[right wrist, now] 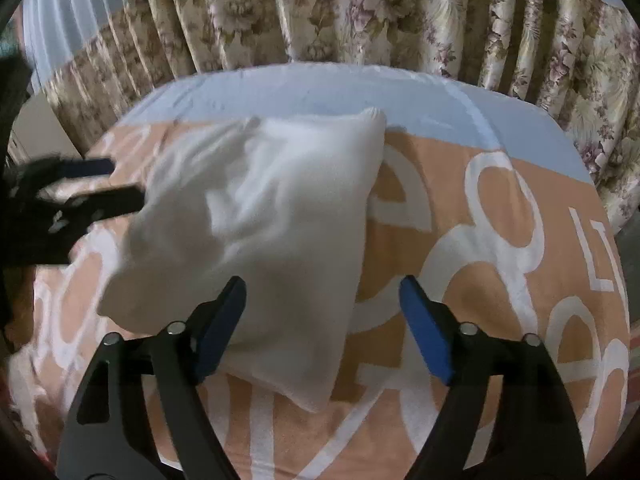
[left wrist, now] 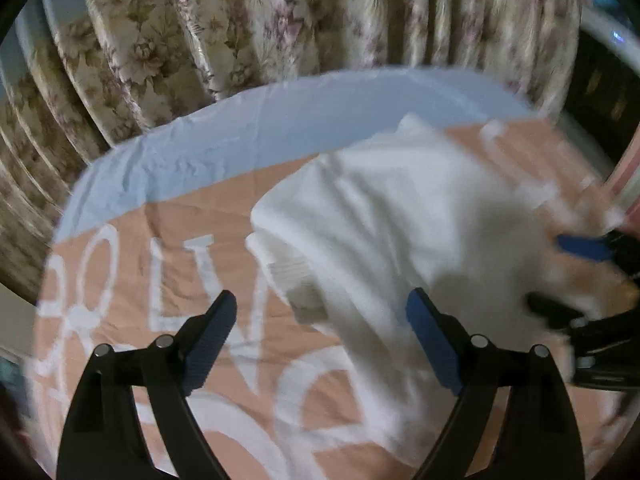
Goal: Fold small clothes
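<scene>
White garment (right wrist: 256, 216) lay folded on the peach blanket (right wrist: 480, 280), long axis running from the near edge toward the curtain (right wrist: 360, 12). It sat between both claws: right of the left gripper (left wrist: 320, 340), left of the right gripper (right wrist: 322, 328). Right looked nearer, its left pad at the near edge. Both jaws apart, nothing clamped.
</scene>
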